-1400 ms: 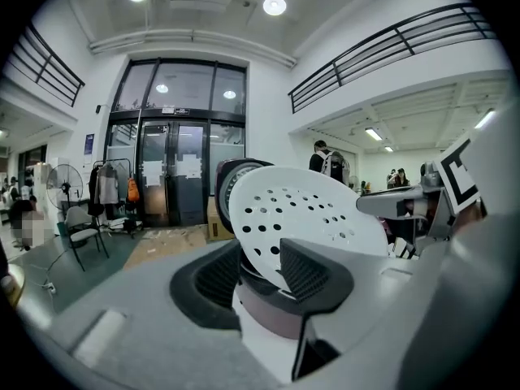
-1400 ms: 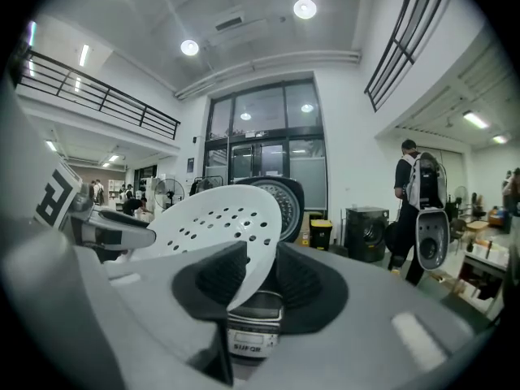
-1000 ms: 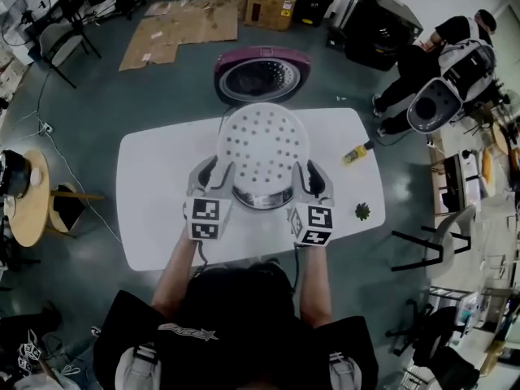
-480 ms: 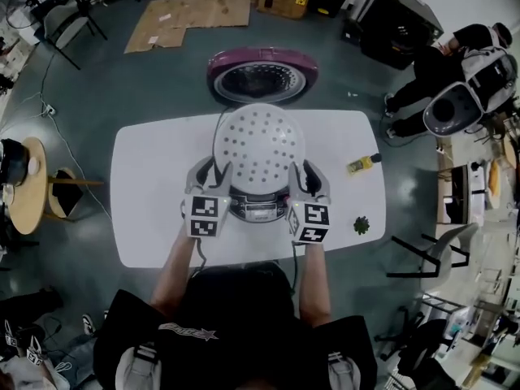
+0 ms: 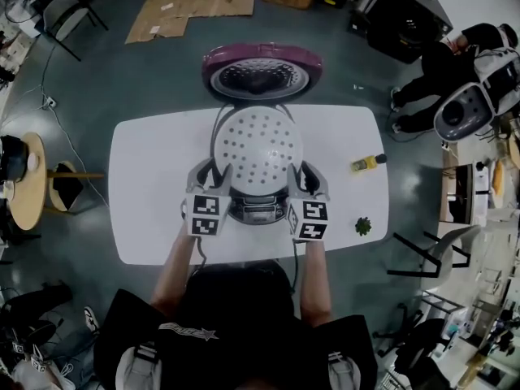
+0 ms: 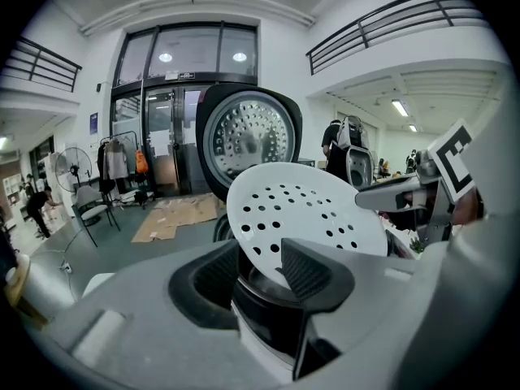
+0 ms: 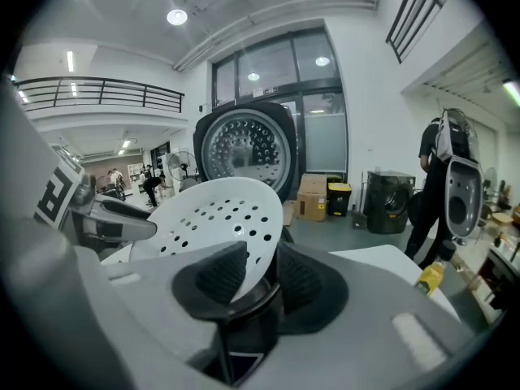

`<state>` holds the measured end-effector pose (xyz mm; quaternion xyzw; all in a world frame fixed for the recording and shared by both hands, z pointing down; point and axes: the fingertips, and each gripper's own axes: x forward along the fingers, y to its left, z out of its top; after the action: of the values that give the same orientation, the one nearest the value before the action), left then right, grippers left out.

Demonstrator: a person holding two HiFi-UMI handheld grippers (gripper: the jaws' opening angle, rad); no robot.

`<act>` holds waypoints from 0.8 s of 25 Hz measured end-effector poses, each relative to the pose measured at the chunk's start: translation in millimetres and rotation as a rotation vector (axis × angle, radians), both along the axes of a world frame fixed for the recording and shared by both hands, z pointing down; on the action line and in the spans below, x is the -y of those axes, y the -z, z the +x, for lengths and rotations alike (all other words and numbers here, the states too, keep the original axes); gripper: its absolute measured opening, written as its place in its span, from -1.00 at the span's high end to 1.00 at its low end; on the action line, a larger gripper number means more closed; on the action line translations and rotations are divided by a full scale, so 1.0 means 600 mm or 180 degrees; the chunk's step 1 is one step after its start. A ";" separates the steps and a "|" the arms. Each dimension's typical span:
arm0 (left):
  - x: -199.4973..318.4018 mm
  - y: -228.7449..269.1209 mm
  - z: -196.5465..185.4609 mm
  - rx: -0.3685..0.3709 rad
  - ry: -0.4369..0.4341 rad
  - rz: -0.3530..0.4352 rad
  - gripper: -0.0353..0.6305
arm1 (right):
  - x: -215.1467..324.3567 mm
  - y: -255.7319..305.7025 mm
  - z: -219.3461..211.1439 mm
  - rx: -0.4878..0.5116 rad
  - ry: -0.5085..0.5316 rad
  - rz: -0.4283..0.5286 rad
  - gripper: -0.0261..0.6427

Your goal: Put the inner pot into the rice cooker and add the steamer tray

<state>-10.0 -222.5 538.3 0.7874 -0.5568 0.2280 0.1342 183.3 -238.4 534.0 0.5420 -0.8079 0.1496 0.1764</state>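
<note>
The white perforated steamer tray (image 5: 258, 149) hangs tilted just over the open rice cooker (image 5: 258, 210), held by its two side rims. My left gripper (image 5: 213, 171) is shut on the tray's left rim and my right gripper (image 5: 307, 171) on its right rim. In the left gripper view the tray (image 6: 309, 214) runs out from between my gripper's pads (image 6: 258, 270), with the cooker's raised lid (image 6: 248, 136) behind it. The right gripper view shows the same grip (image 7: 258, 276) on the tray (image 7: 211, 218). The cooker's inside is hidden under the tray.
The cooker stands on a white table (image 5: 146, 177), its maroon lid (image 5: 258, 70) open toward the far side. A yellow bottle (image 5: 363, 162) and a small green plant (image 5: 362, 226) lie at the table's right. A round wooden side table (image 5: 24, 189) stands left, a person (image 5: 455, 55) far right.
Both grippers have come down with the tray toward the cooker. The tray looks smaller and now covers the cooker's opening, with the front panel showing below it.
</note>
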 end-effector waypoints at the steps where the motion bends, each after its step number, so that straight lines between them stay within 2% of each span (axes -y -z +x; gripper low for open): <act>1: 0.001 -0.004 0.001 0.0013 -0.0005 -0.0019 0.38 | 0.001 -0.006 0.001 -0.0011 0.0002 -0.0031 0.60; 15: 0.015 -0.055 0.004 0.0202 -0.0016 -0.0324 0.36 | 0.016 -0.065 0.002 -0.0223 0.0099 -0.0424 0.55; 20: 0.018 -0.067 0.008 0.0198 -0.0021 -0.0454 0.36 | 0.022 -0.074 0.004 -0.0252 0.0135 -0.0558 0.54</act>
<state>-5.3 -233.5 578.7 0.7702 -0.5404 0.2919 0.1718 185.8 -251.6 578.2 0.5128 -0.7954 0.1945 0.2581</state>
